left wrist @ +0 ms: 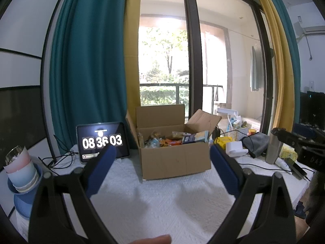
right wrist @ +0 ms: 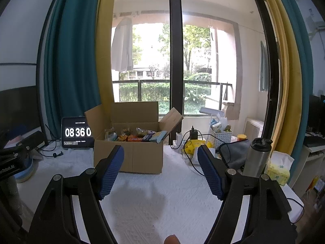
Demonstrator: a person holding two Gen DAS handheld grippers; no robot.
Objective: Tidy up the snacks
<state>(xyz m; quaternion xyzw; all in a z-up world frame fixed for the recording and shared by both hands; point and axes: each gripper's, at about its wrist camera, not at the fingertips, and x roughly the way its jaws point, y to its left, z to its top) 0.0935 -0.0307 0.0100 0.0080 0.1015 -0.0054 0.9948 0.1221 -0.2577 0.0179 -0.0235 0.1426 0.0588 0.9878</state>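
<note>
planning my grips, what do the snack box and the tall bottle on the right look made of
Box: corrugated cardboard, matte brown, with creased open flaps. Bottle: probably brushed stainless steel, given its dull grey sheen, with a black, likely plastic, lid.

Matt cardboard box [left wrist: 174, 158]; textured white cloth [left wrist: 162, 203], perhaps quilted; brushed-metal flask [right wrist: 257, 156].

The box [left wrist: 174, 158] is brown, the desk [left wrist: 162, 203] cover white and textured, the curtain [left wrist: 89, 61] teal.
</note>
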